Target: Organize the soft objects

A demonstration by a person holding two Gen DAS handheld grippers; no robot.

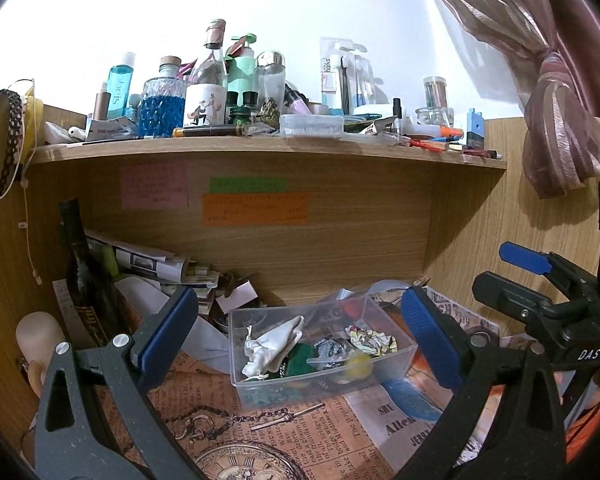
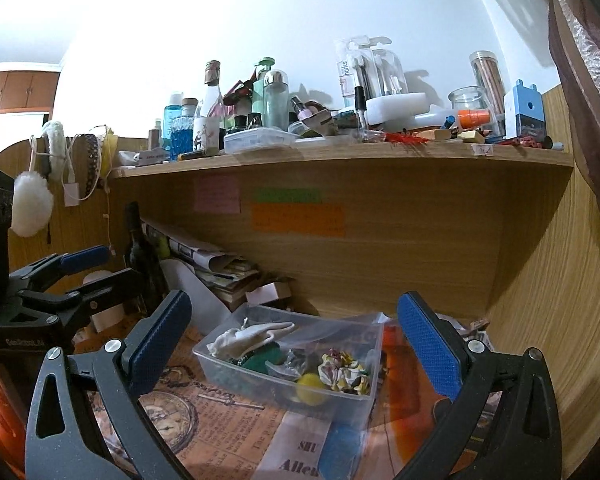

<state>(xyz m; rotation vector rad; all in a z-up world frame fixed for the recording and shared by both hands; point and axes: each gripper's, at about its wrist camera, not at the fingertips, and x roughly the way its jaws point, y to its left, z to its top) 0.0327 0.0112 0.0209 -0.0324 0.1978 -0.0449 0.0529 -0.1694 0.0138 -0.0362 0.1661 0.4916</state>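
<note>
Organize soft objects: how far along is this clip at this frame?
Looks done: a white cloth, a yellow ball and a patterned scrunchie lie in the clear bin. In hand: nothing; left gripper and right gripper are open and empty. Left: no loose soft item is clearly visible.

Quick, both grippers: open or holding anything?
Left gripper: open, empty, in front of the clear box.
Right gripper: open, empty.
</note>
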